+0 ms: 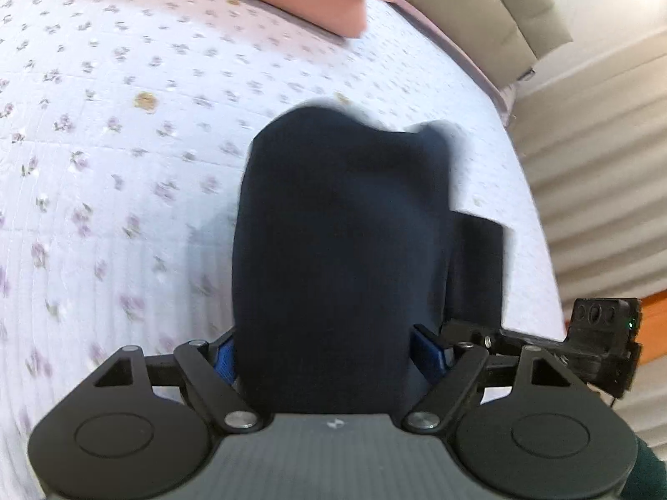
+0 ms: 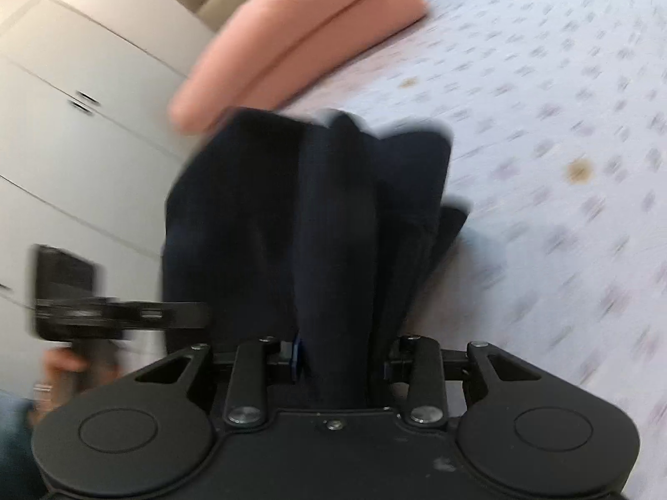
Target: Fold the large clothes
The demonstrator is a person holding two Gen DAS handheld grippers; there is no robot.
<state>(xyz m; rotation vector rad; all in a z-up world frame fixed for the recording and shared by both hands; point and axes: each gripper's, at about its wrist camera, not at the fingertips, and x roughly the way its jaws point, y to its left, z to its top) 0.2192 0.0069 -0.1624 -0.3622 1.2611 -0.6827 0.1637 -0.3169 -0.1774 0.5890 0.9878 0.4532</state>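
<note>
Both tongs clamp navy garment [image 1: 342,229], right view alone shows wardrobe doors [image 2: 83,96], a hand [image 2: 62,371].

On view are one dark garment [image 1: 342,250], two grippers, the left [image 1: 329,358] and the right [image 2: 342,358], one pink pillow [image 2: 292,37], one flowered bedspread [image 1: 125,146], one hand [image 2: 62,371] and one white cupboard [image 2: 62,125].
</note>
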